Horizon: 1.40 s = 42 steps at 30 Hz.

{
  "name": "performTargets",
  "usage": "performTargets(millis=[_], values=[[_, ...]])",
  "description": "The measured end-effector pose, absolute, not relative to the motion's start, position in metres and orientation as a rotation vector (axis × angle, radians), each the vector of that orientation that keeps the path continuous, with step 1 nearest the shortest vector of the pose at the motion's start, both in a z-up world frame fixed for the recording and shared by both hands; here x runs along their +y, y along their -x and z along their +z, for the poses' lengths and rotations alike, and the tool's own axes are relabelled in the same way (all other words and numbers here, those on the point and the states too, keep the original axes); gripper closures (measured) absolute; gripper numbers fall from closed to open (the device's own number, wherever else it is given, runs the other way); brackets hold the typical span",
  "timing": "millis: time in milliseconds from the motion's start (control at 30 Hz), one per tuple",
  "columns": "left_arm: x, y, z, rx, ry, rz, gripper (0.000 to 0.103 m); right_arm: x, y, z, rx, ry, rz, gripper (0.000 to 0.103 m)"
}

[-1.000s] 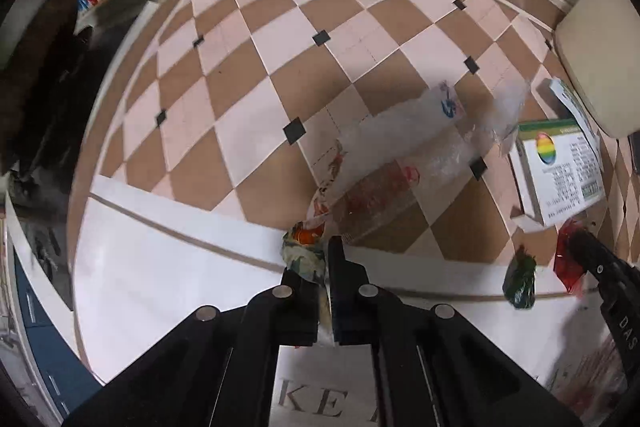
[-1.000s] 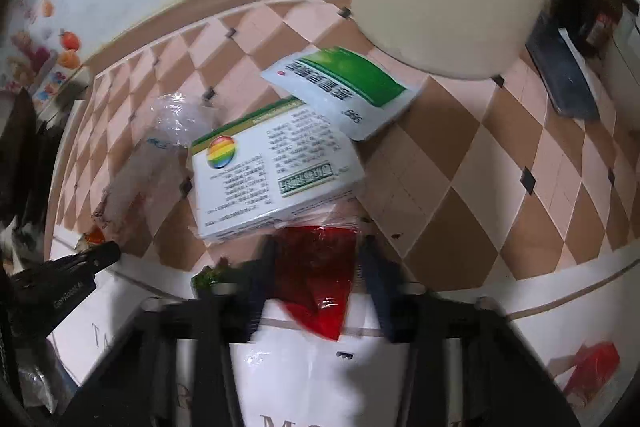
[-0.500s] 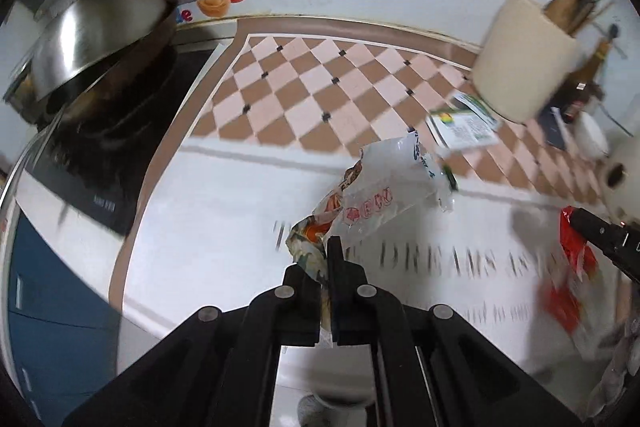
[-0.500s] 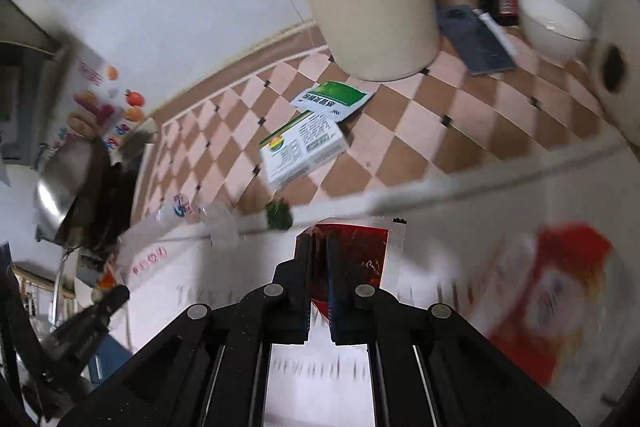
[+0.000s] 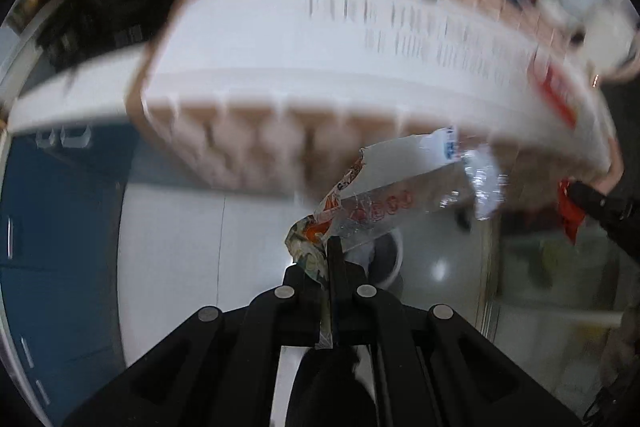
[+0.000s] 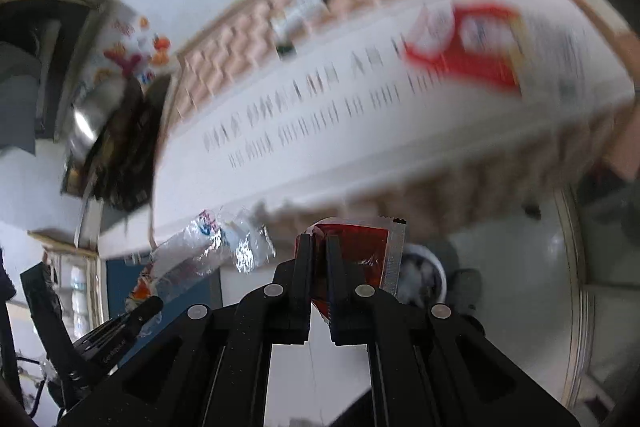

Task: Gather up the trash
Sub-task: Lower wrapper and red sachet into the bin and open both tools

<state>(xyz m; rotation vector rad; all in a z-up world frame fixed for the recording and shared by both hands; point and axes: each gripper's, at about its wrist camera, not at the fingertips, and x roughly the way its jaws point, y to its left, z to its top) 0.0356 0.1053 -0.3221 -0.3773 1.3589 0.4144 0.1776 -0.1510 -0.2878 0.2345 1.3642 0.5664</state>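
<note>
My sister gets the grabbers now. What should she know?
Left gripper: shut on the clear plastic wrapper, held in the air off the counter's edge.
Right gripper: shut on the red sachet, also in the air.
Below both, on the floor, sits a white bin; it looks like the drop spot.
Done: both pieces are picked up.
Left: let them go over the bin. The counter is blurred, but a red and white packet and a box seem to lie there.

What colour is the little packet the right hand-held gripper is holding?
The small plastic sauce packet is red with a clear edge, best seen in the right wrist view.
</note>
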Motion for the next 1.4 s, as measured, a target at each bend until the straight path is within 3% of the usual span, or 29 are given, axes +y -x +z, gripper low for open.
performTargets(millis=[133,267,500,667,833,1033,1067,1100,1133,1167,1200,1267,1333,1367,1400], values=[[0.09,-0.027,-0.401,1.497,0.398,0.431,0.103,-0.165,-0.15,-0.355,1.497,-0.219,0.533,0.097],[0.076,-0.044,-0.519,1.618,0.401,0.428,0.103,-0.172,-0.134,-0.447,1.602,-0.183,0.501,0.097],[0.058,-0.087,-0.741,1.762,0.459,0.333,0.102,-0.177,-0.133,-0.665,1.729,-0.186,0.436,0.097],[0.055,-0.095,-0.844,1.846,0.496,0.303,0.102,-0.177,-0.138,-0.798,1.788,-0.229,0.398,0.097],[0.05,-0.089,-0.879,1.871,0.547,0.293,0.099,-0.171,-0.134,-0.865,1.823,-0.232,0.403,0.097],[0.052,-0.087,-0.864,1.832,0.561,0.302,0.095,-0.157,-0.127,-0.885,1.843,-0.194,0.429,0.096],[0.053,-0.087,-0.857,1.814,0.559,0.306,0.091,-0.154,-0.125,-0.885,1.85,-0.184,0.429,0.096],[0.055,-0.086,-0.854,1.798,0.56,0.311,0.066,-0.152,-0.124,-0.885,1.852,-0.166,0.427,0.095],[0.058,-0.085,-0.849,1.782,0.56,0.325,0.022,-0.15,-0.122,-0.883,1.857,-0.142,0.427,0.095],[0.059,-0.084,-0.842,1.762,0.552,0.342,0.005,-0.148,-0.121,-0.883,1.863,-0.125,0.426,0.094],[0.061,-0.083,-0.836,1.745,0.545,0.35,0.0,-0.148,-0.119,-0.882,1.865,-0.103,0.421,0.087],[0.063,-0.081,-0.825,1.739,0.528,0.367,0.0,-0.148,-0.116,-0.88,1.86,-0.064,0.411,0.066],[0.062,-0.078,-0.814,1.733,0.484,0.385,0.0,-0.147,-0.113,-0.87,1.839,-0.005,0.396,0.037],[0.061,-0.075,-0.805,1.726,0.452,0.396,0.0,-0.148,-0.113,-0.865,1.831,0.017,0.392,0.03],[0.06,-0.072,-0.8,1.72,0.429,0.406,0.0,-0.149,-0.112,-0.86,1.821,0.052,0.386,0.014]])
